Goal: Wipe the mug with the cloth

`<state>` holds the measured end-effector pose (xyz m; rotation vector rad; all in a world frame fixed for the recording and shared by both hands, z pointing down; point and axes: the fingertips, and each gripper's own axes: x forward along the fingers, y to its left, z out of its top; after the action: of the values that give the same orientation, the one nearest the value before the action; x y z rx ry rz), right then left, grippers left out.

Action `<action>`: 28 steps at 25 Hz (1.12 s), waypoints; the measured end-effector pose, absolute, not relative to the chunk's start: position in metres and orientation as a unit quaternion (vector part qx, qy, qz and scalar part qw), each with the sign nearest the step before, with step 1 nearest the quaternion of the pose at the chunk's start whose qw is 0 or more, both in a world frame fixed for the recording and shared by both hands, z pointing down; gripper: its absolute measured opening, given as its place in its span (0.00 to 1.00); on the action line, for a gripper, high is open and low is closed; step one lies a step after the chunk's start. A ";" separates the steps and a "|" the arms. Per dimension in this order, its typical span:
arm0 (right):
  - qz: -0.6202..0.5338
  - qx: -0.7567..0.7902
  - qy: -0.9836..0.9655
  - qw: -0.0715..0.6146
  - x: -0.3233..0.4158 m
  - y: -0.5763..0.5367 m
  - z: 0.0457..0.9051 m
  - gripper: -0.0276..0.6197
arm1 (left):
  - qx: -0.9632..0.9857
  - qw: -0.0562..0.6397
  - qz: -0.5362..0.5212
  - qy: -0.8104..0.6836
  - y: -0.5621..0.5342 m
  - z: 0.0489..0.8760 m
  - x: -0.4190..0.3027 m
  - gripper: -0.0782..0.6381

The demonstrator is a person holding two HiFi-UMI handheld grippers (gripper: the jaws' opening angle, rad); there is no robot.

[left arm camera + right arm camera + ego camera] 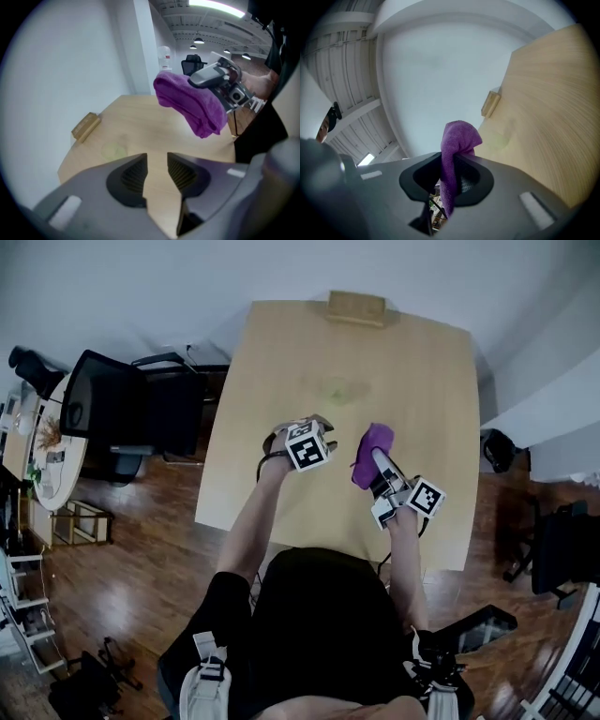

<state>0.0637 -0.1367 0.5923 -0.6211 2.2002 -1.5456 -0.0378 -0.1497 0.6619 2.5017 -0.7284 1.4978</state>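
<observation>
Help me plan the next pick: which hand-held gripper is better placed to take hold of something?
Left. The left hand-held gripper has its jaws apart with only bare table seen between them; the right hand-held gripper is clamped on the purple cloth.

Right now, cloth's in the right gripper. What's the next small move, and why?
Probably reach the left gripper forward to the pale green mug: its jaws stand open and empty, the right gripper is shut on the purple cloth, and the mug sits untouched farther up the table.
</observation>
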 end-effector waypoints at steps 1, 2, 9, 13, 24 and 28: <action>-0.550 -0.218 0.783 0.191 0.065 -0.135 0.592 0.14 | 0.830 0.069 0.496 -0.248 -0.145 0.660 -0.039 0.33; -0.550 -0.215 0.784 0.193 0.067 -0.133 0.591 0.14 | 0.829 0.072 0.493 -0.254 -0.139 0.659 -0.039 0.33; -0.544 -0.215 0.778 0.232 0.088 -0.117 0.587 0.14 | 0.872 0.164 0.338 -0.313 -0.081 0.633 -0.029 0.31; -0.529 -0.222 0.776 0.262 0.095 -0.098 0.569 0.14 | 0.896 0.279 0.103 -0.329 -0.056 0.586 -0.028 0.28; -0.504 -0.229 0.778 0.297 0.062 0.051 0.513 0.14 | 0.798 0.447 -0.350 -0.201 0.074 0.518 -0.111 0.16; -0.497 -0.236 0.778 0.303 0.062 0.102 0.502 0.14 | 0.764 0.465 -0.413 -0.173 0.112 0.518 -0.126 0.16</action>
<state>0.0618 0.1019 0.5024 -0.6249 2.0626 -1.3177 -0.1261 0.1118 0.5184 1.8754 -0.4241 -1.0147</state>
